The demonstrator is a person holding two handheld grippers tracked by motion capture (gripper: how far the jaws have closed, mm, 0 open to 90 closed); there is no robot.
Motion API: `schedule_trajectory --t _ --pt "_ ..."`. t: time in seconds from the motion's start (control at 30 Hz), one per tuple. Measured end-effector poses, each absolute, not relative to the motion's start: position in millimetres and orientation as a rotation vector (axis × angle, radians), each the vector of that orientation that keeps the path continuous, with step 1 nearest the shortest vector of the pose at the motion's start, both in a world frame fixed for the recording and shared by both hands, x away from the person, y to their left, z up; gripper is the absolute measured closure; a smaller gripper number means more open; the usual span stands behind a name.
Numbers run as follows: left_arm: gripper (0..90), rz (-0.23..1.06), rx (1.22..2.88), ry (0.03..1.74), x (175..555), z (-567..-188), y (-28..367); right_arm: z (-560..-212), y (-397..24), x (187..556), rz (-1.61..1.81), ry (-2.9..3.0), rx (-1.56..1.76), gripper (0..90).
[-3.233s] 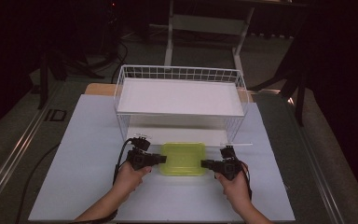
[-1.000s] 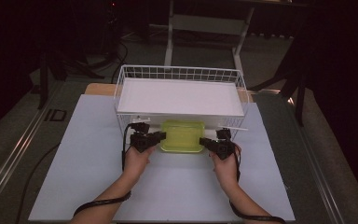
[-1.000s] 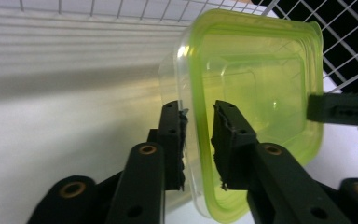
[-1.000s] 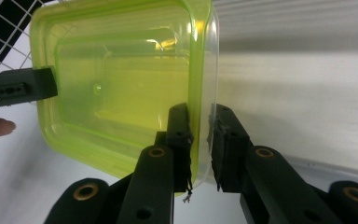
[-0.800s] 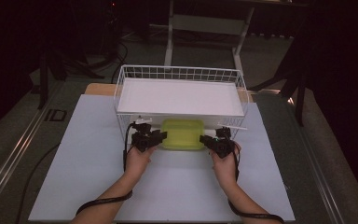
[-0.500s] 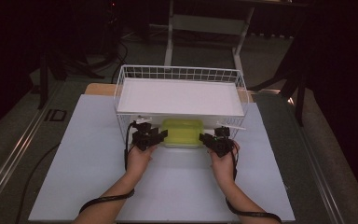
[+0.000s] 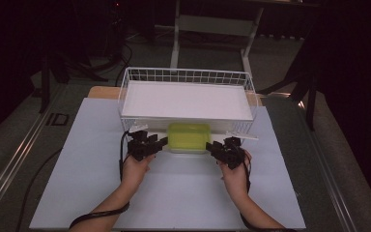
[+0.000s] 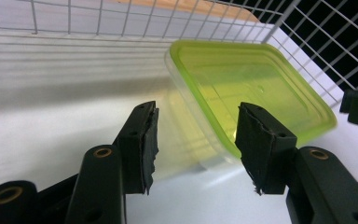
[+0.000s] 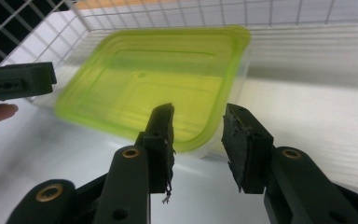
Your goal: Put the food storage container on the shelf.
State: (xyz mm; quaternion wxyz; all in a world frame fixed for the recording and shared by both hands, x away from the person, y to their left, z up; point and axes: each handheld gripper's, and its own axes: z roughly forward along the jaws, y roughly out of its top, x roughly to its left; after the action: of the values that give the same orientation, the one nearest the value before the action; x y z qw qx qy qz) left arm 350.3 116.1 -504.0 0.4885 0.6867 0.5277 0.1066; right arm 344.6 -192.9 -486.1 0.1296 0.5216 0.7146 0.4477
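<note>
Flanking the green-lidded container (image 7: 189,137) at nine and three o'clock, left gripper (image 7: 158,143) and right gripper (image 7: 211,146), jaws just opening, part-spread, pads off its corners, nothing held. Parked under the wire basket (image 7: 188,75), probably for storage. Translucent plastic tub, glossy rounded-rectangle lid; thin white lattice above; matte white table (image 7: 174,193).
</note>
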Motion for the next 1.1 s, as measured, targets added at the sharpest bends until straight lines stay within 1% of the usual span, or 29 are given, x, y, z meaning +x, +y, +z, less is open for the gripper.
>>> schedule_trajectory --t 0.1,0.13,0.2,0.27,0.33,0.4,0.47,0.5,0.53,0.57,0.6,0.67,0.77,0.8,0.83,0.87,0.9,1.1 --pt "49.3 0.262 1.675 1.256 341.5 -500.2 120.0 -481.6 -190.0 335.5 1.314 2.093 1.486 65.1" --pt "47.8 0.265 1.68 1.245 338.6 -498.8 120.9 -480.8 -189.0 332.8 1.321 2.096 1.48 66.3" --pt "46.2 0.293 1.684 1.199 331.3 -496.4 122.0 -481.3 -186.5 329.2 1.326 2.121 1.485 76.6" --pt "46.1 0.304 1.696 1.178 325.5 -495.8 122.1 -483.9 -182.8 326.5 1.312 2.157 1.482 83.2" --pt "44.2 0.281 1.7 1.177 321.6 -497.6 123.3 -490.1 -175.6 323.7 1.274 2.21 1.463 89.7" --pt "43.7 0.271 1.694 1.182 317.8 -500.6 124.7 -492.5 -172.7 322.8 1.262 2.222 1.457 89.8" --pt "40.9 0.252 1.681 1.192 315.0 -503.9 126.5 -497.2 -167.3 321.8 1.245 2.242 1.445 89.8" --pt "38.5 0.243 1.677 1.184 313.7 -505.8 128.3 -499.4 -164.5 321.3 1.239 2.25 1.441 89.8" --pt "32.6 0.221 1.683 1.149 312.6 -508.1 131.0 -503.2 -159.1 320.8 1.232 2.27 1.436 89.8" --pt "32.6 0.211 1.688 1.116 311.8 -510.3 132.1 -503.2 -159.1 320.8 1.232 2.27 1.436 89.8" --pt "28.5 0.22 1.71 1.092 310.0 -511.6 131.7 -504.9 -156.1 320.6 1.227 2.279 1.433 89.8" --pt "26.5 0.23 1.729 1.06 306.7 -513.9 130.5 -508.0 -150.6 320.8 1.218 2.292 1.422 89.8" --pt "15.9 0.241 1.744 1.04 304.3 -515.5 129.5 -510.6 -145.7 322.7 1.209 2.305 1.417 89.9" --pt "15.9 0.292 1.77 1.004 301.2 -517.3 127.1 -511.7 -144.3 323.8 1.209 2.308 1.416 89.8" --pt "13.4 0.3 1.77 0.991 300.3 -518.2 125.8 -514.6 -140.1 327.7 1.199 2.302 1.423 89.9" --pt "6.7 0.294 1.767 0.988 299.6 -518.9 124.0 -515.5 -138.8 329.2 1.202 2.295 1.428 89.8" --pt "1.8 0.296 1.783 0.989 299.0 -519.1 122.7 -516.3 -137.7 330.7 1.206 2.291 1.435 89.8" --pt "1.8 0.322 1.813 1.009 296.4 -522.1 120.0 -518.4 -133.3 341.3 1.204 2.265 1.449 89.8"
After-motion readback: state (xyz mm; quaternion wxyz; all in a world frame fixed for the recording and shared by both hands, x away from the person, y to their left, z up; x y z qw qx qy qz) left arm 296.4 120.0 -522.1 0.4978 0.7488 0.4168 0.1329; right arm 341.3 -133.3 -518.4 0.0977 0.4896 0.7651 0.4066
